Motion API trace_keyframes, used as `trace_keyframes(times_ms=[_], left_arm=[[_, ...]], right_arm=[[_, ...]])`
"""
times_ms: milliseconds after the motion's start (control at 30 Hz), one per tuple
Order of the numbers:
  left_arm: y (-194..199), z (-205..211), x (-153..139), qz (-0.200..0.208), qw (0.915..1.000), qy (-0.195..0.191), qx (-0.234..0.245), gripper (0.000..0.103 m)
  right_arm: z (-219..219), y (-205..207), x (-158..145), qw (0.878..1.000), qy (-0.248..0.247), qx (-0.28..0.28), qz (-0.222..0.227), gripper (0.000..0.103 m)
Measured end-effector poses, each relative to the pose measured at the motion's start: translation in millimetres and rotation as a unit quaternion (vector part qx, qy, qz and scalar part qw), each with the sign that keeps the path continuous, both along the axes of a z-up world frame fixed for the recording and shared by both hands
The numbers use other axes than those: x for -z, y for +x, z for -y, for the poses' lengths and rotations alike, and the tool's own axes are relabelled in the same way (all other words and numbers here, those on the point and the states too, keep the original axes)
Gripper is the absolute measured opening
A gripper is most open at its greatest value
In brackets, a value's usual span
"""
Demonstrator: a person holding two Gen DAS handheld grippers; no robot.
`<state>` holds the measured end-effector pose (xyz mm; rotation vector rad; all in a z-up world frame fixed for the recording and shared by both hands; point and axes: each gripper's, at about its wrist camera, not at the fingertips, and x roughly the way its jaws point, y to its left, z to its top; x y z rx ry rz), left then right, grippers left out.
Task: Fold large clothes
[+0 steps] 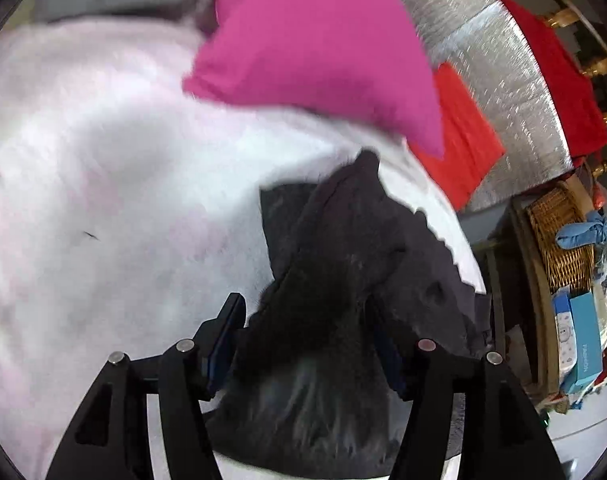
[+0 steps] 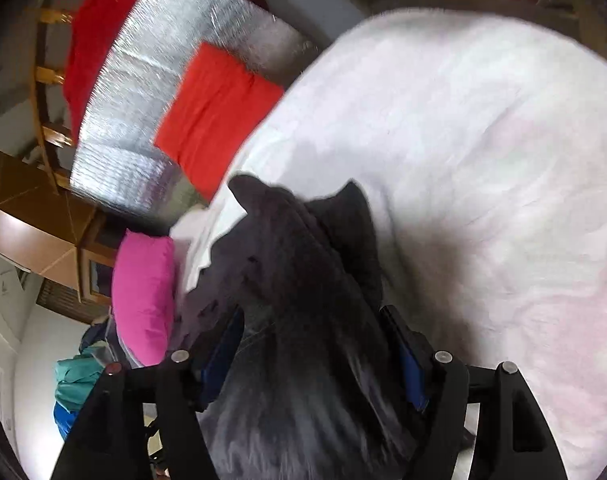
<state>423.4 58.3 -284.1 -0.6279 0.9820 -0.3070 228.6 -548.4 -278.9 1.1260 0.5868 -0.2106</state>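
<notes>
Dark garment [image 1: 327, 280] bunched between both grippers' half-spread fingers [image 2: 219, 360].

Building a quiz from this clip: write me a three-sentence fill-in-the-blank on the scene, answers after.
1. Each gripper, left gripper and right gripper, has a ____ garment between its fingers.
2. The folded cloth on the silver mat is ____.
3. The pillow is ____.

Answers: dark grey; red; pink

The bed [image 1: 103, 160] carries a pale pink-white fleecy cover. A magenta pillow [image 1: 311, 48] lies on it. A red pillow [image 1: 463, 136] lies at its edge, against a silver foil mat [image 1: 495, 60]. Dark grey clothing [image 1: 343, 264] rests on the cover.
</notes>
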Motion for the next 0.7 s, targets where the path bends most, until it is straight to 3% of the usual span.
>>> trace_keyframes(times_ms=[167,333,433,567,700], left_arm=[[-37,-15,-19,0.041,0.9990,0.006,-0.015,0.071],[-68,6,-11,0.010,0.9995,0.005,0.029,0.072],[-78,18,3,-0.031,0.9987,0.012,0.039,0.073],[-83,24,31,-0.095,0.9945,-0.024,0.036,0.073],[-73,20,34,-0.083,0.9957,-0.039,0.012,0.073]], right_arm=[[-6,-53,-5,0.998,0.040,0.008,0.040,0.073],[-35,-61,4,0.993,0.103,-0.021,0.056,0.077],[-52,-43,13,0.991,0.121,-0.036,0.035,0.077],[-74,-17,38,0.987,0.154,-0.038,0.001,0.077],[-86,6,50,0.987,0.155,-0.028,-0.015,0.077]])
